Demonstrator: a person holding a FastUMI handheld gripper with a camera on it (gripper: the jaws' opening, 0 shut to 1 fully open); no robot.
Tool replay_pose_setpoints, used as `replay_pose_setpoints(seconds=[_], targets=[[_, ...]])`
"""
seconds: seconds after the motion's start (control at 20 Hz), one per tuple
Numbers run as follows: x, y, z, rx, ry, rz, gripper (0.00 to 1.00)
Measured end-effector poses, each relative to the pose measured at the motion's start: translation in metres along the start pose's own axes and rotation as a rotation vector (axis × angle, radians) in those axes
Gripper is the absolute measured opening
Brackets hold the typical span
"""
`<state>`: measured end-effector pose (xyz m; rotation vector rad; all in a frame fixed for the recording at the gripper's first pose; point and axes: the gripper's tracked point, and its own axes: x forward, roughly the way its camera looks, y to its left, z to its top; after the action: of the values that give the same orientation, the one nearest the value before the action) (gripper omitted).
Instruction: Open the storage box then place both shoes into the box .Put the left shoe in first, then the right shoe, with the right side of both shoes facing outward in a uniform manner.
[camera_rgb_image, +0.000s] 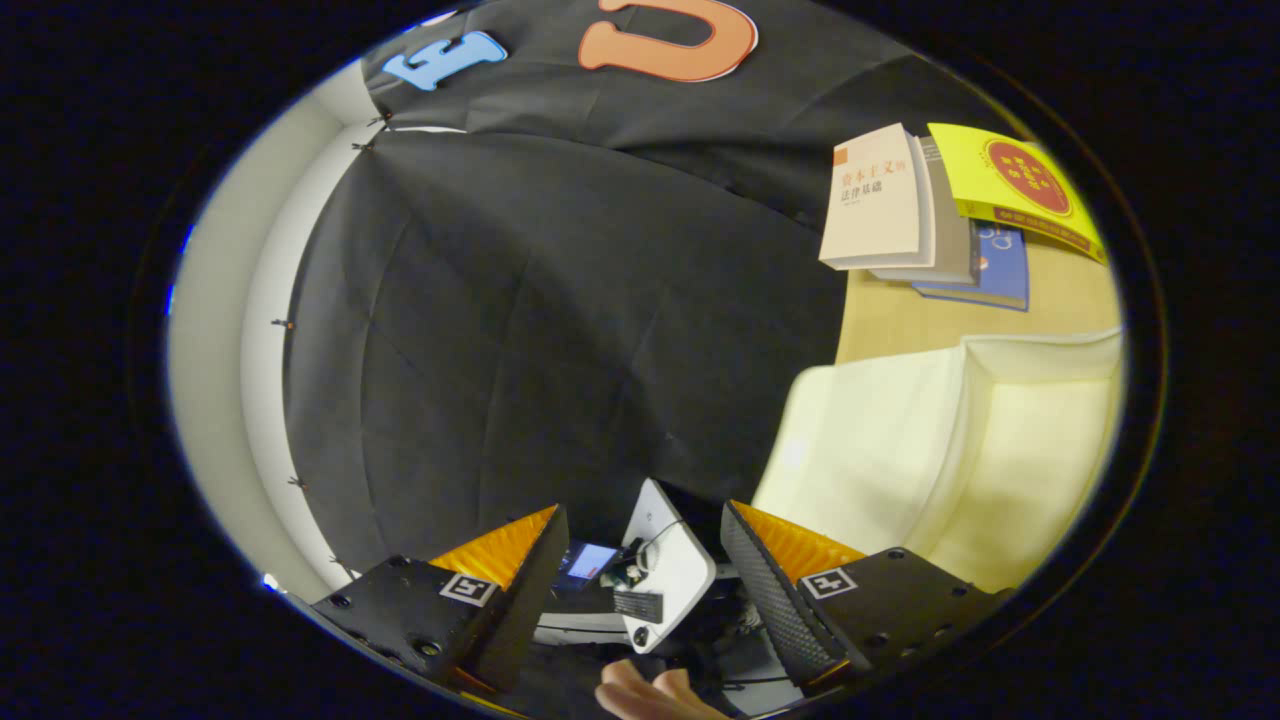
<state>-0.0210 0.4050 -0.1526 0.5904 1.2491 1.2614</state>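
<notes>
**Pale box off to the right, claw empty**

Cream and smooth-sided, the box (940, 450) sits to the right of the claw (640, 560) and a little beyond it, on a wooden table (900, 320). Whether its lid is on or off I cannot tell. The claw stands wide open with nothing between its fingers, aimed past the box at the black cloth wall (520, 330). My guess is that the opening step is hardly begun. Next the claw would need to swing right and come down on the box. Three books (930, 215) lie stacked past the box. Between the fingers are a white device (665, 575) and a hand (655, 695).
</notes>
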Motion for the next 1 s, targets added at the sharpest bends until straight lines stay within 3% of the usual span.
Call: replay_pose_setpoints(seconds=[0.3,0.75,1.0], targets=[[-0.075,-0.063,-0.019,0.008,-0.046,-0.167,0.96],[-0.212,-0.208,-0.046,0.126,-0.154,-0.515,0.94],[-0.263,-0.266,-0.074,0.109,-0.115,-0.678,0.94]])
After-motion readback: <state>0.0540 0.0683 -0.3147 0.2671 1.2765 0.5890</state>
